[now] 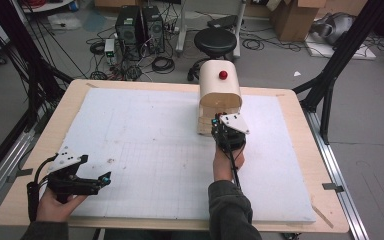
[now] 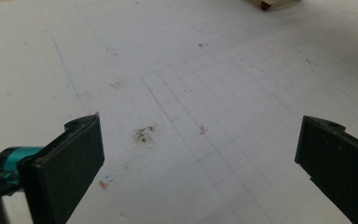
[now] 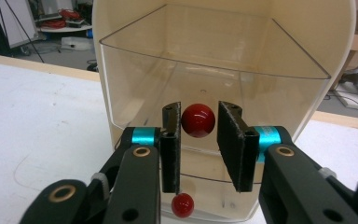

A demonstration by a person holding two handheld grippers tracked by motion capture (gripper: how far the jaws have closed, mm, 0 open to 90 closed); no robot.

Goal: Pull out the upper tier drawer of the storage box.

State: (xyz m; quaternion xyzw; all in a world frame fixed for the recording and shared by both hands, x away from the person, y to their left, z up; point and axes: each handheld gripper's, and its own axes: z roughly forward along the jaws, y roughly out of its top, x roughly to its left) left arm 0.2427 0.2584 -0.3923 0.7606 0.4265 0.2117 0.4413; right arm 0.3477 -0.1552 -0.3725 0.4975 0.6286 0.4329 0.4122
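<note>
A cream box (image 1: pixel 220 87) with a rounded top stands on the white foam board (image 1: pixel 150 150) at the back centre, with a red knob (image 1: pixel 223 75) on its top. My right gripper (image 1: pixel 220 124) is at the box's front. In the right gripper view its jaws (image 3: pixel 200 114) are shut on a red ball knob (image 3: pixel 198 120) on the box's clear front panel (image 3: pixel 214 60), one pad on each side. A second, smaller red knob (image 3: pixel 182 204) shows lower down. My left gripper (image 1: pixel 103 180) rests at the front left of the board, open (image 2: pixel 200 154) with nothing between its pads.
The board lies on a wooden table (image 1: pixel 300 130). A dark smudge (image 2: pixel 143 134) marks the foam in front of the left gripper. Behind the table stand a black stool (image 1: pixel 216 42), computer towers (image 1: pixel 140 25) and cables on the floor. Black frame legs (image 1: pixel 330 80) flank the table.
</note>
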